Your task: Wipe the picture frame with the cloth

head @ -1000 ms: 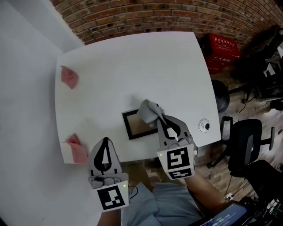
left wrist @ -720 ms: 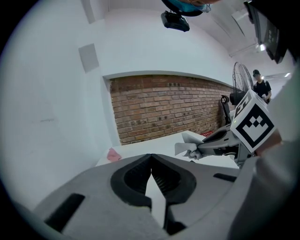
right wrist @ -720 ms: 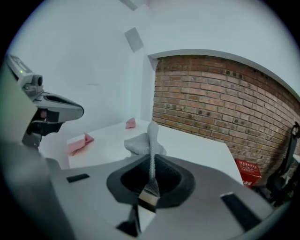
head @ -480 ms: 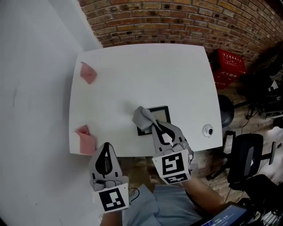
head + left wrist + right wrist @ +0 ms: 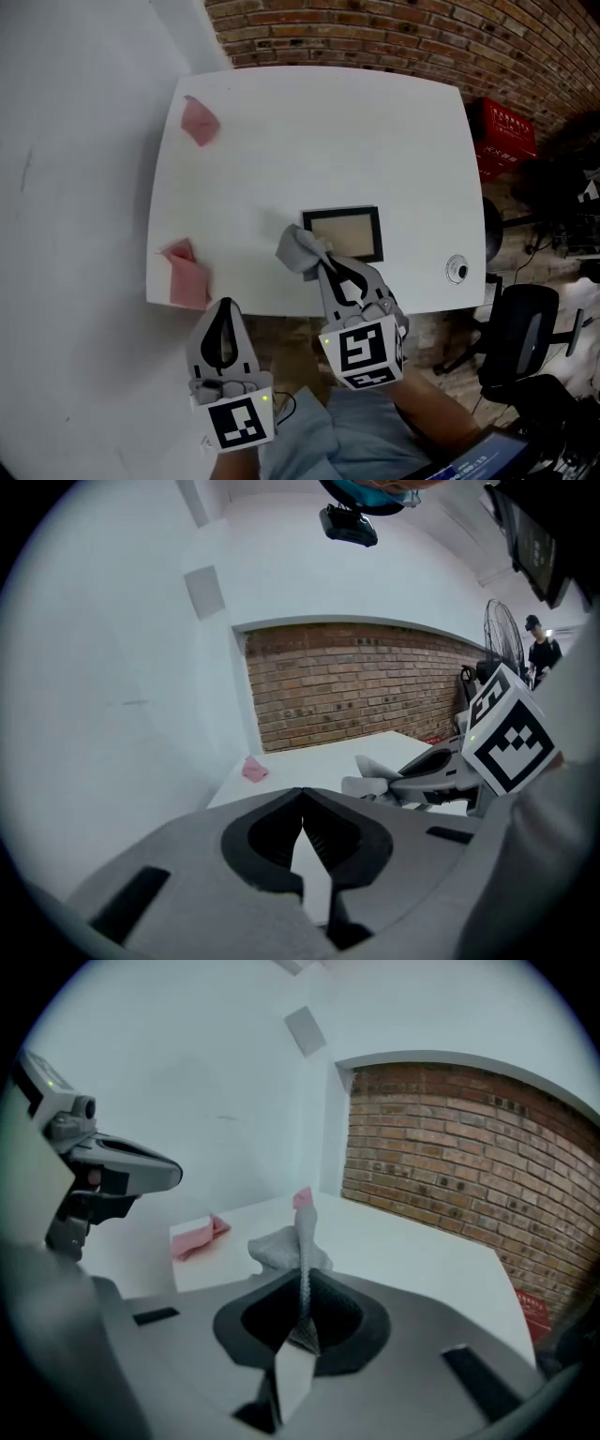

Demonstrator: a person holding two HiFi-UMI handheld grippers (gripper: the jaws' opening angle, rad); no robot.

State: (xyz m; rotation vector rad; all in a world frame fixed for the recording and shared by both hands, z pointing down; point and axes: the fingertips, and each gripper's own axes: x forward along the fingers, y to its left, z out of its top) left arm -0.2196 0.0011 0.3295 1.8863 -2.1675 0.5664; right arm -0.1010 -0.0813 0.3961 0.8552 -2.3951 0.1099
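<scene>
Right tongs (image 5: 323, 267): clamped on a grey cloth (image 5: 298, 247), bunched at their tips.
Left tongs (image 5: 225, 314): closed, empty, off the surface's (image 5: 375, 131) near edge.
Picture frame (image 5: 343, 233): lay flat just beyond the right tongs, beside the cloth.

Left claw (image 5: 225, 306); right claw (image 5: 326, 265) — grey

White bench (image 5: 375, 122) up against a brick wall (image 5: 375, 33). Two pink rags on it, well apart: one crumpled near the far left corner (image 5: 199, 121), the other right at the near left corner (image 5: 186, 276). There's a small round thing (image 5: 457, 269) near the right edge, can't tell what it is. Red crate (image 5: 507, 138) and a black office chair (image 5: 518, 323) are on the floor to the right.
</scene>
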